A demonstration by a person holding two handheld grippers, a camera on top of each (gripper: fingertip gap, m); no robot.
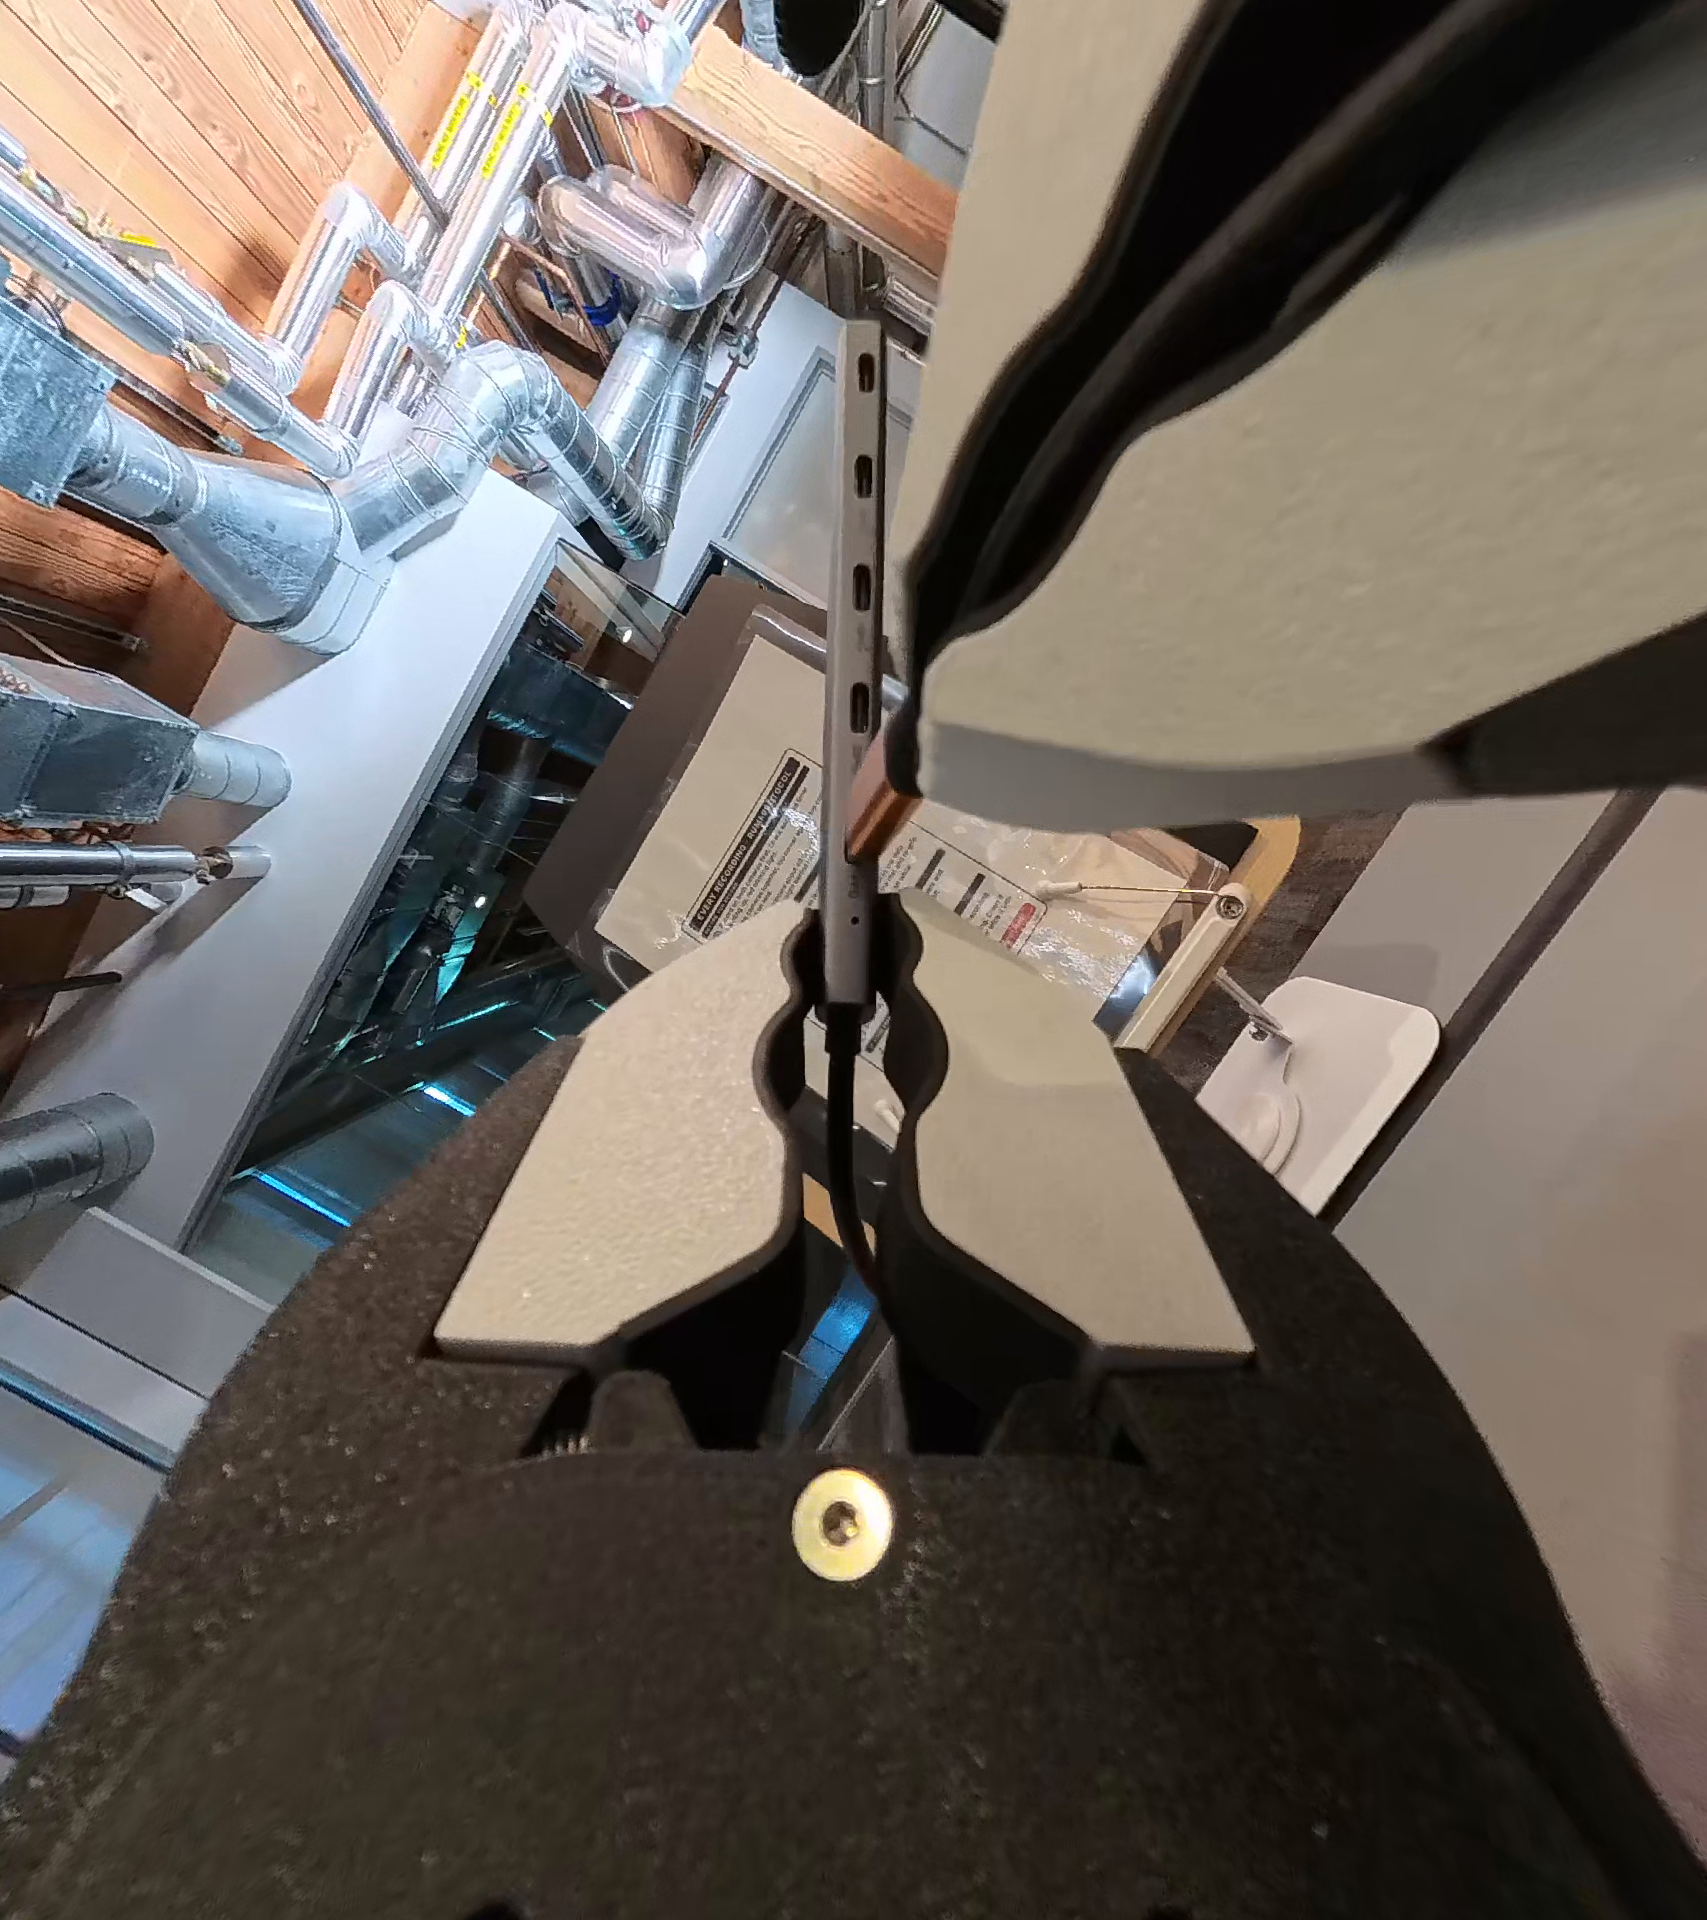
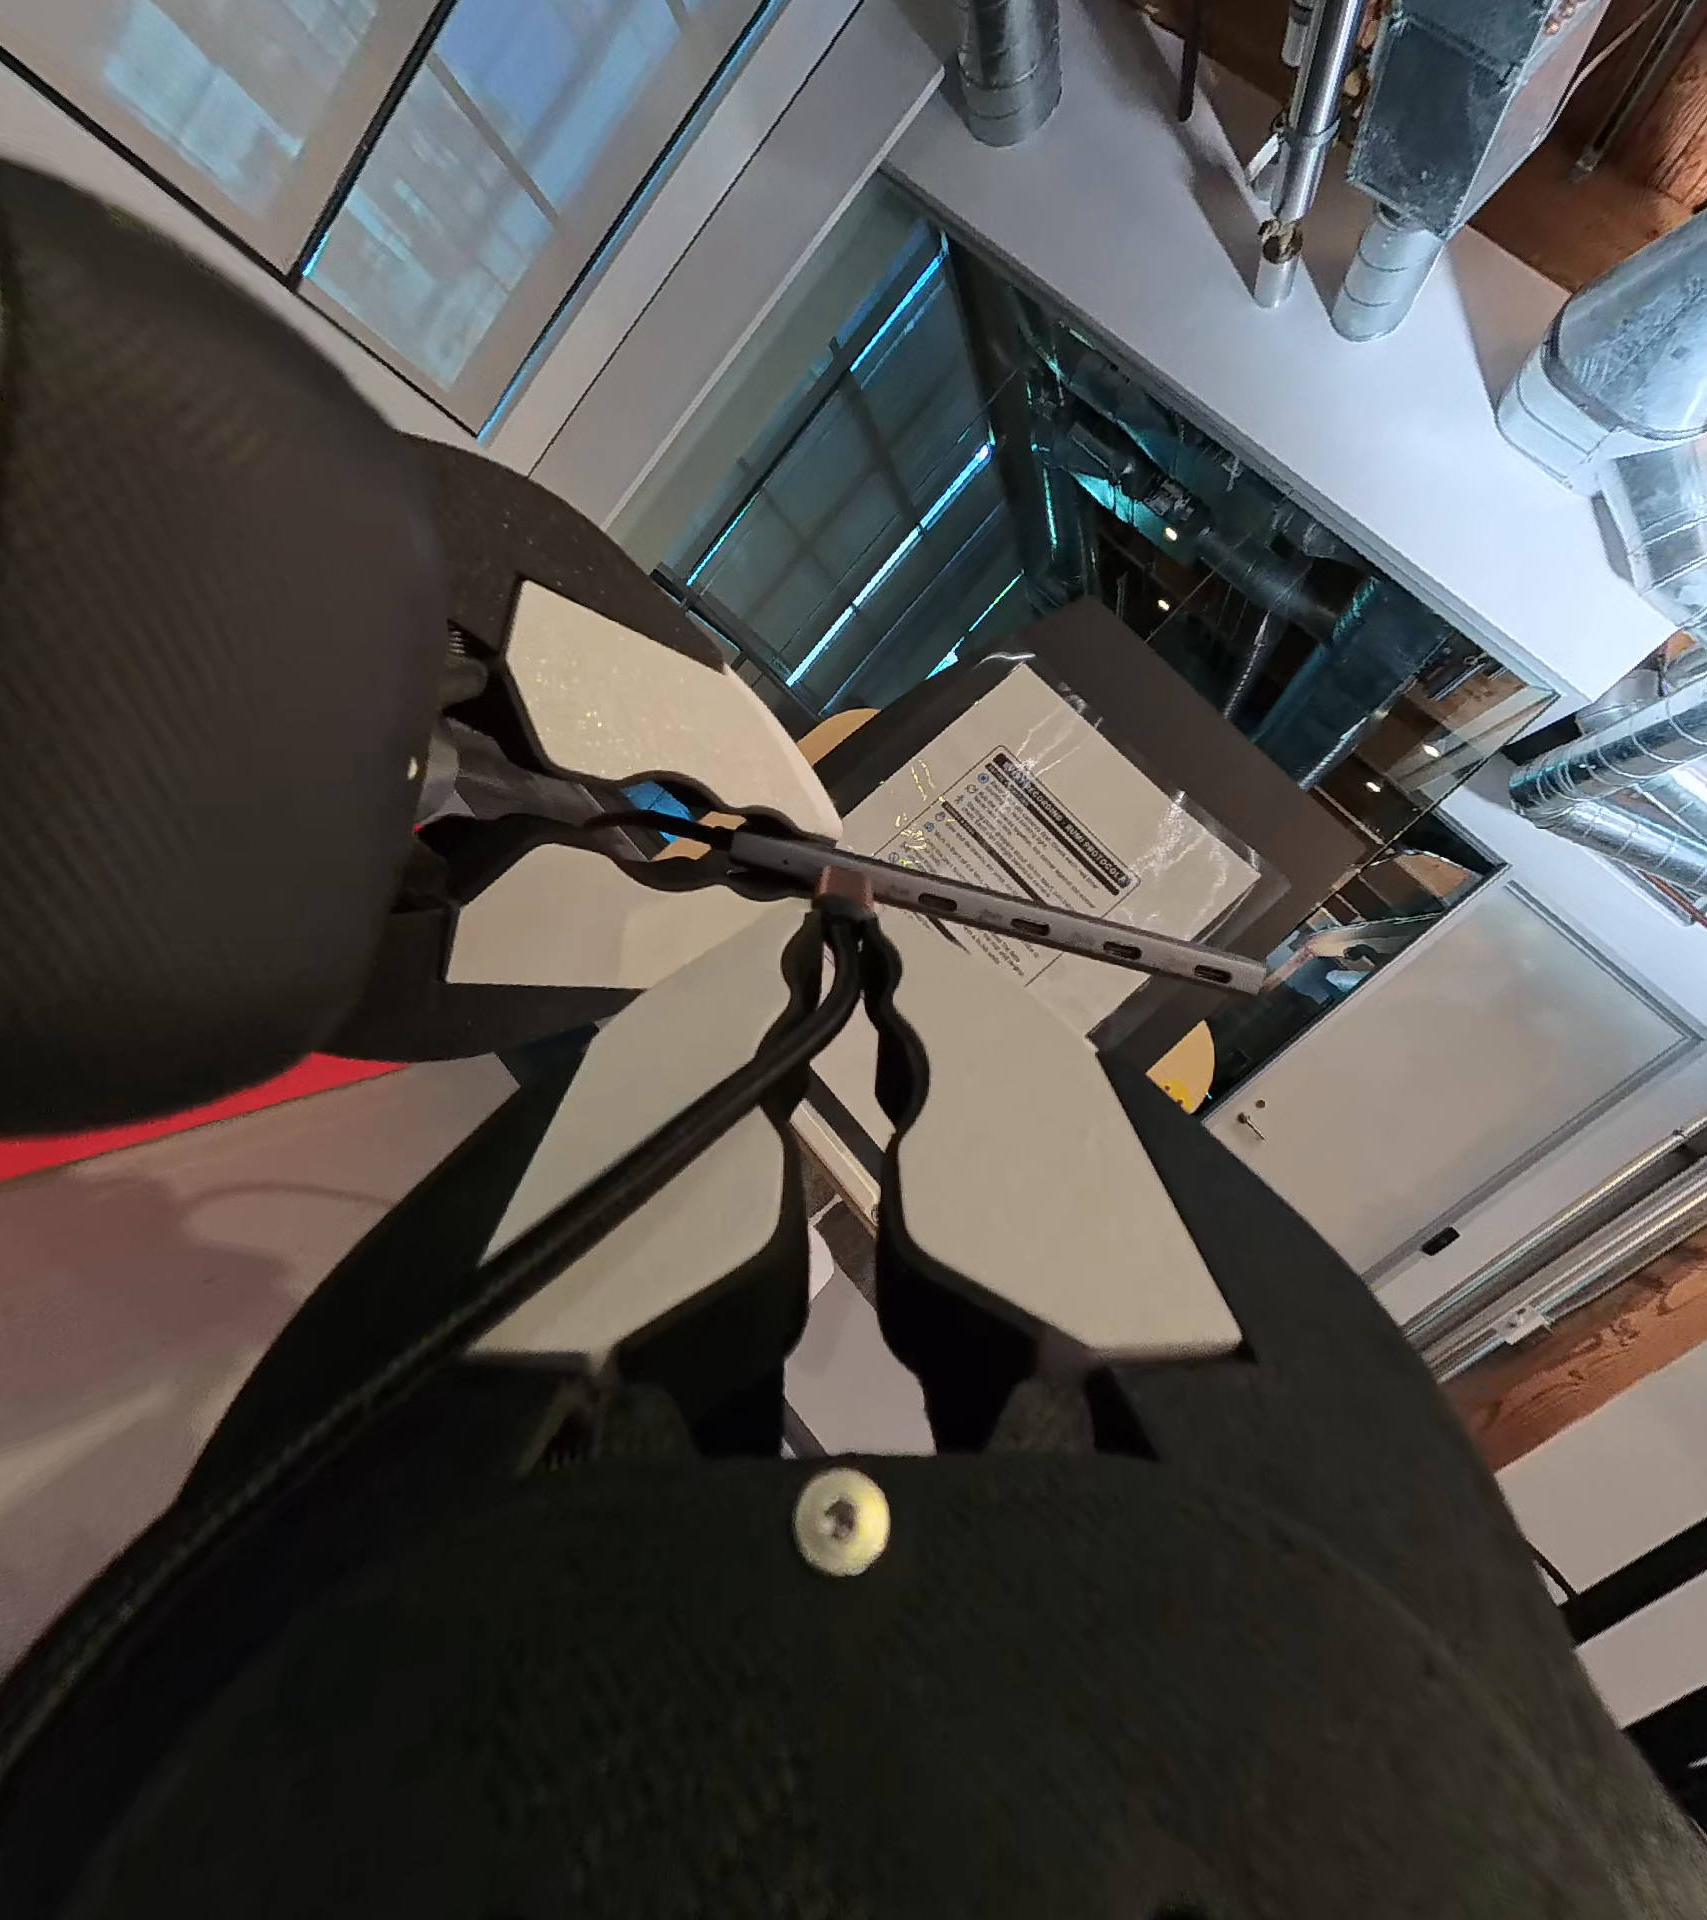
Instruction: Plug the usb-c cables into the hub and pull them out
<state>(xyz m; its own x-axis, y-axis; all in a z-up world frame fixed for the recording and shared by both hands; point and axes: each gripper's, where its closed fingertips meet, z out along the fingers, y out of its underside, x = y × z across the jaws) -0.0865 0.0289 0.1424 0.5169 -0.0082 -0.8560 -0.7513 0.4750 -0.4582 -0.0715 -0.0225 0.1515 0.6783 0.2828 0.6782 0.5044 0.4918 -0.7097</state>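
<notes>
A slim grey USB-C hub [image 1: 854,582] is held up in the air, with several empty ports along its edge. My left gripper [image 1: 854,935] is shut on its cable end, and the hub's own black cable [image 1: 844,1143] hangs between the fingers. My right gripper [image 2: 838,925] is shut on a copper USB-C plug [image 2: 844,888], which sits against the hub [image 2: 1067,930] at the port nearest the left gripper [image 2: 766,847]. How deep the plug sits is hidden. Its black cable [image 2: 641,1174] trails back to the lower left. In the left wrist view, the right gripper [image 1: 916,727] comes in from the upper right with the plug [image 1: 880,821].
Both cameras look upward. A laminated sheet on a grey board [image 2: 1036,831] stands behind the hub. Silver ducts and pipes [image 1: 309,499] run under a wooden ceiling. Glass partitions [image 2: 828,468] and a white rounded plate [image 1: 1327,1081] lie beyond. Some 6 cm of space lies between my two pairs of fingers.
</notes>
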